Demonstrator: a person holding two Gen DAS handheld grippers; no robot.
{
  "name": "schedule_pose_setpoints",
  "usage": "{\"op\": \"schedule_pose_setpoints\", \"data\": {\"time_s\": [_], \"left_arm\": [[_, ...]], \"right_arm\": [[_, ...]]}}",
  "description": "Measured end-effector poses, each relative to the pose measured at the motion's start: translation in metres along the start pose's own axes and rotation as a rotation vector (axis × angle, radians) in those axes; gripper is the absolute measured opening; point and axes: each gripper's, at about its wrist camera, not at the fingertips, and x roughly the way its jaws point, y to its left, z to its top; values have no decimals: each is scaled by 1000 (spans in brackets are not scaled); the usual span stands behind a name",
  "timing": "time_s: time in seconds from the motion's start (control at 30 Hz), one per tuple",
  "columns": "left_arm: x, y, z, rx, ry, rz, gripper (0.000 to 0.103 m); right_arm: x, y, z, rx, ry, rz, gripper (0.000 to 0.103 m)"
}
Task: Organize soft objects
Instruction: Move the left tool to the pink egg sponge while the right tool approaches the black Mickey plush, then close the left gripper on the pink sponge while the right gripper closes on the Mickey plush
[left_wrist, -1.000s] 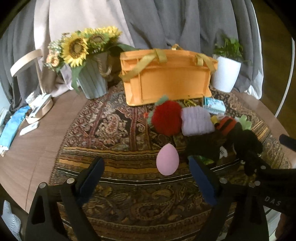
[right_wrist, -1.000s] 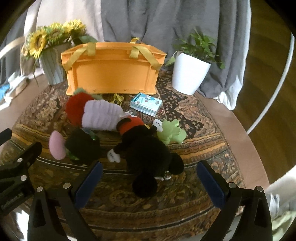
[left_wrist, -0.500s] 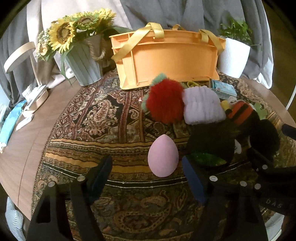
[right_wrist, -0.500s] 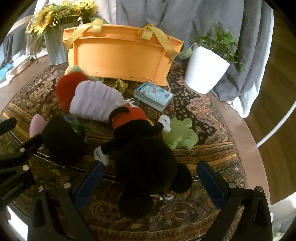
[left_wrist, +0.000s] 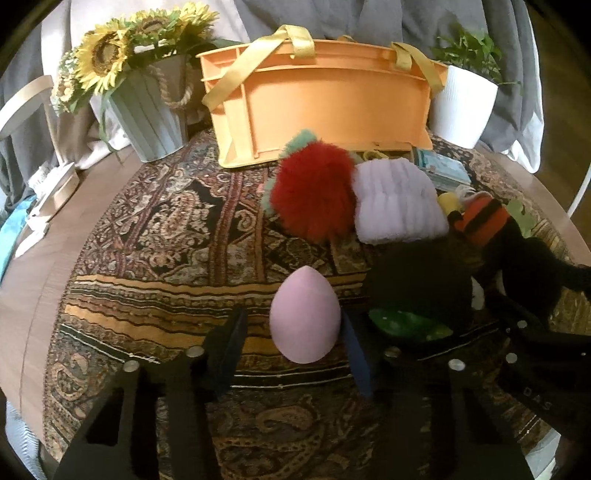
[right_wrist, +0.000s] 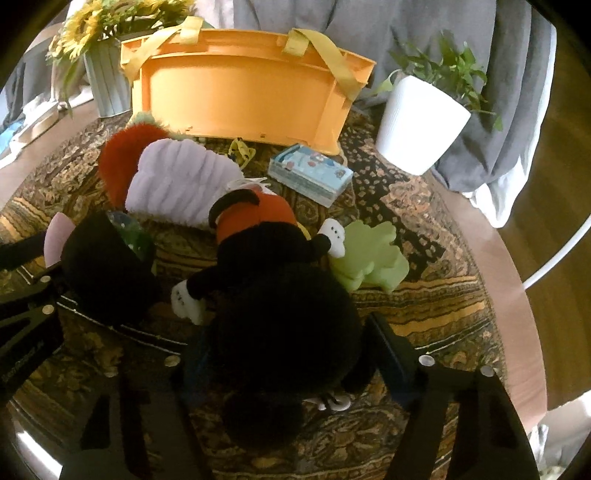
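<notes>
Pink foam, in the form of an egg-shaped sponge (left_wrist: 304, 317), is framed between the fingers of the left tool (left_wrist: 291, 343); the right pad appears to touch its flank while a narrow gap is seen at the left pad, so the tool is judged partly closed around the sponge and not yet clamped. The sponge stands upright on the patterned cloth (left_wrist: 166, 229) covering the surface, a posture that presents its widest part to the pads. The right tool (right_wrist: 284, 354) is set astride the black plush mouse (right_wrist: 284, 325), whose head fills the space between the fingers; because dark plush hides the pads, it cannot be told whether contact is made. The remaining soft items, a red pom-pom (left_wrist: 314, 195), a lilac fleece bundle (left_wrist: 397, 203) and a green foam piece (right_wrist: 369, 258), are grouped just in front of the orange basket (left_wrist: 321, 103), which is presumed to be the container intended for them. Both grasps are placed low, presumably so each compressible item is gripped near its widest part.
</notes>
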Motion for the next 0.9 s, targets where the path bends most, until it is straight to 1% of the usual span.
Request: {"op": "schedule_pose_setpoints", "data": {"time_s": [0.07, 0.13, 0.23, 0.4, 0.9], "left_arm": [[1, -1, 1, -1, 4, -22, 37], [1, 0, 1, -6, 5, -40, 37], [-2, 1, 2, -10, 3, -39, 37], [-16, 4, 6, -14, -24, -41, 37], [-70, 13, 38, -48, -154, -71, 37]], "right_arm": [[-1, -1, 0, 7, 1, 6, 70], [-3, -1, 0, 16, -1, 8, 69], [-9, -3, 1, 35, -10, 13, 69], [-23, -6, 7, 58, -36, 28, 69], [-74, -18, 34, 105, -188, 54, 68]]}}
